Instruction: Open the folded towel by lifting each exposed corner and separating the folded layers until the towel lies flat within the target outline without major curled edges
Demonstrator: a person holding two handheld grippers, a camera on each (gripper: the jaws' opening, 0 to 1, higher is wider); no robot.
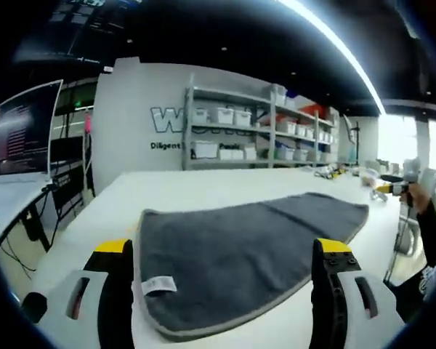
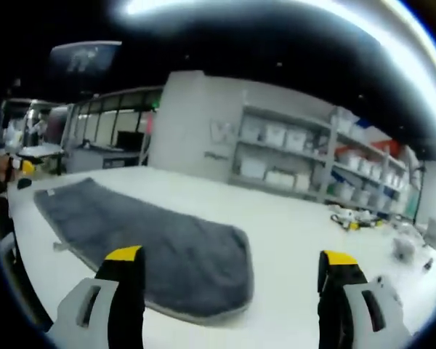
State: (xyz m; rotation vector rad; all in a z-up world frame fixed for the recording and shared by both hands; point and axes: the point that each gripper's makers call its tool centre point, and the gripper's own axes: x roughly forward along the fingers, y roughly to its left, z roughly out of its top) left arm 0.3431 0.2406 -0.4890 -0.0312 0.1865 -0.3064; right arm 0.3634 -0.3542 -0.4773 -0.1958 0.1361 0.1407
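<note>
Still folded, the grey towel lies on the white worktop before us, both grippers' fingers spread and empty (label near our left), so pinching both layers together could drag it

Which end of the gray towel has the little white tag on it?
The end nearest the left gripper. The tag sits on the towel corner beside the left finger; the far end has none visible.
</note>
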